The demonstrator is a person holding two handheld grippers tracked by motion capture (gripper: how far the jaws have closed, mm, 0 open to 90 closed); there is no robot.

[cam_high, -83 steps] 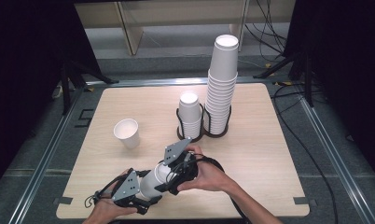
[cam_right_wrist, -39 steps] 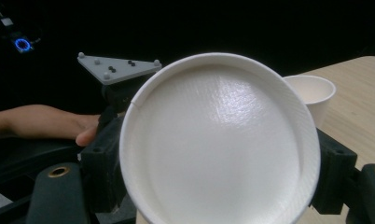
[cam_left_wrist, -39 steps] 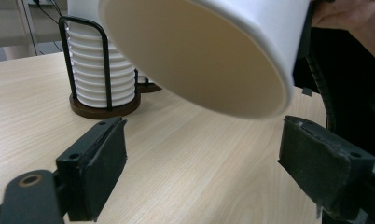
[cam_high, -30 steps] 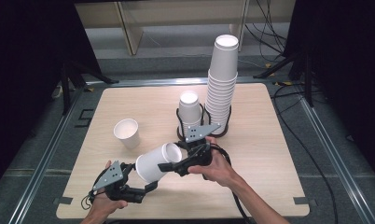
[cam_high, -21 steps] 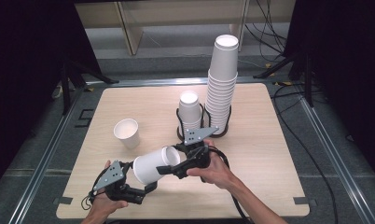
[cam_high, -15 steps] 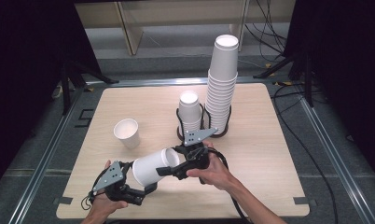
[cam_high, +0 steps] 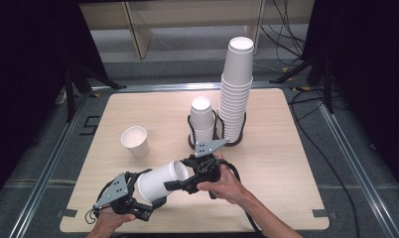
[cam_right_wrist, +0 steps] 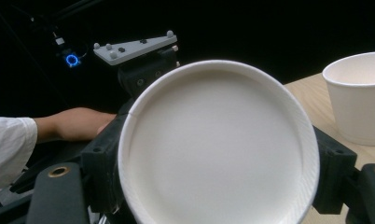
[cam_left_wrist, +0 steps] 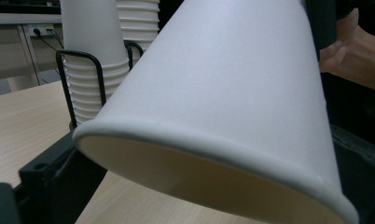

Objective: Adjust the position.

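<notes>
Low in the centre of the high view, holding the tapered white paper cup (cam_high: pixel 158 181) level, clamped at its base by the right gripper (cam_high: pixel 181 184), with left gripper (cam_high: pixel 149 199) jaws just opened, loose around its mouth end, probably handing it over.

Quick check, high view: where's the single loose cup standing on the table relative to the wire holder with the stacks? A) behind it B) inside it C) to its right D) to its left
D: the single cup stands upright on the table, apart from and left of the wire holder that keeps the two stacks.
</notes>
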